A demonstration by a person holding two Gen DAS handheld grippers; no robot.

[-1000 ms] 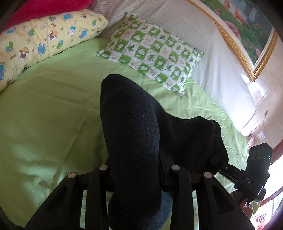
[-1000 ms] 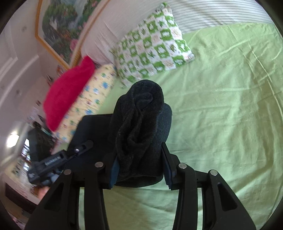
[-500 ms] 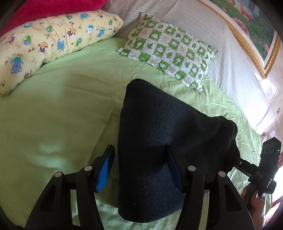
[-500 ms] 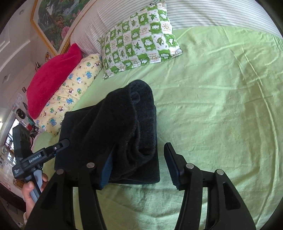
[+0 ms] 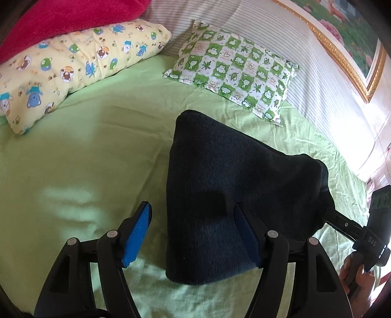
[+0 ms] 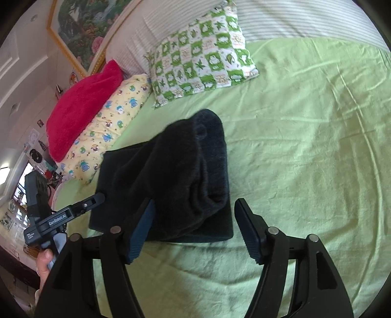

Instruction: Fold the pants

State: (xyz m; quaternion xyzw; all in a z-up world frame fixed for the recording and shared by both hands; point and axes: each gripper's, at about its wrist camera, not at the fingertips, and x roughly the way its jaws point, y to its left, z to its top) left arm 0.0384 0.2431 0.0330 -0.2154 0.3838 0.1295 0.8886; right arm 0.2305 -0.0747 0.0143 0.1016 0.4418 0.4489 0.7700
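The dark pants [image 5: 232, 186] lie folded in a compact stack on the green bed sheet [image 5: 73, 159]. In the right wrist view the pants [image 6: 176, 176] show a bulging top fold over a flat lower layer. My left gripper [image 5: 193, 232] is open, its jaws wide apart around the near left corner of the stack. My right gripper [image 6: 195, 227] is open around the near right corner. Each gripper also shows in the other's view, the right gripper [image 5: 352, 227] at the stack's right edge and the left gripper [image 6: 70, 212] at its left edge.
A green checked pillow [image 5: 232, 71], a yellow cartoon pillow [image 5: 73, 66] and a red pillow [image 5: 61, 22] lie at the head of the bed. A striped headboard [image 5: 305, 73] and a gold-framed picture [image 5: 342, 36] stand behind. Bare sheet [image 6: 305, 159] spreads to the right of the pants.
Both grippers were shut on the pants one second ago. They have opened and let go, and the fold has settled onto the stack on the sheet.
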